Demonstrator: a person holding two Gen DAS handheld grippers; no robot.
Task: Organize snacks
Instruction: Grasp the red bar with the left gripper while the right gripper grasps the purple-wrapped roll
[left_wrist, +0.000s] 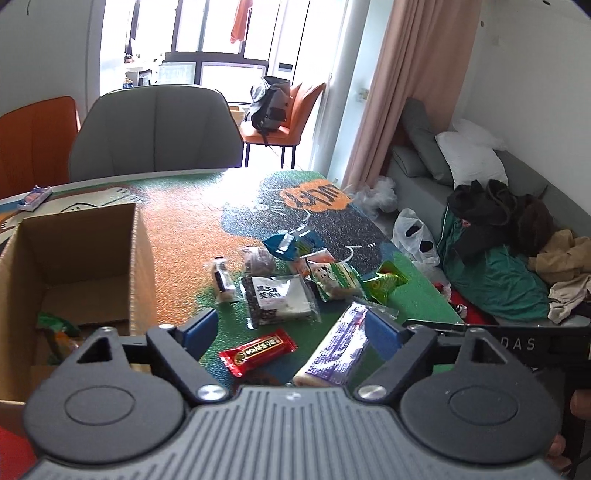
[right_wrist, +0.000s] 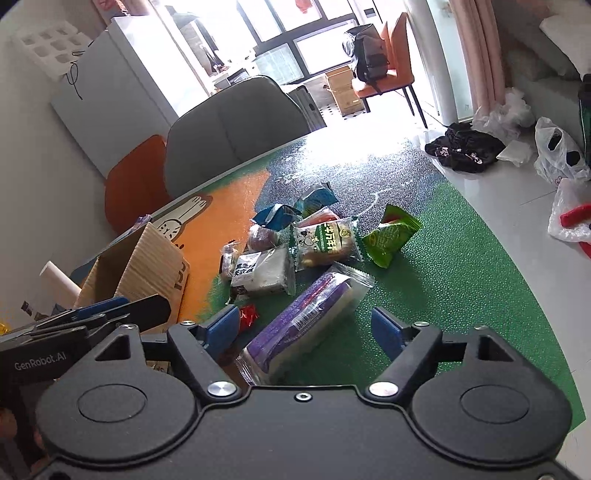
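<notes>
Closest thing is the long purple-wrapped wafer pack (right_wrist: 306, 325), lying flat on the worktop (right_wrist: 461, 280) at bottom centre between the right tool (right_wrist: 308, 326)'s spread blue pads, not gripped yet. The left tool (left_wrist: 291, 330) is spread wide too, over the small red candy bar (left_wrist: 258, 350). The brown cardboard box (left_wrist: 79, 266) sits at left. Risk as I see it: that slick wrapper could slide or crumple if pinched near its crimped end, and the two tools are close enough to bump.

Both views are being lit strongly by daylight from the windows (left_wrist: 207, 33), which are being blown out to white. Glare is being thrown across the far part of the desk (right_wrist: 354, 147). Straight lines are being bent toward the dark, vignetted corners by the fisheye lenses.
</notes>
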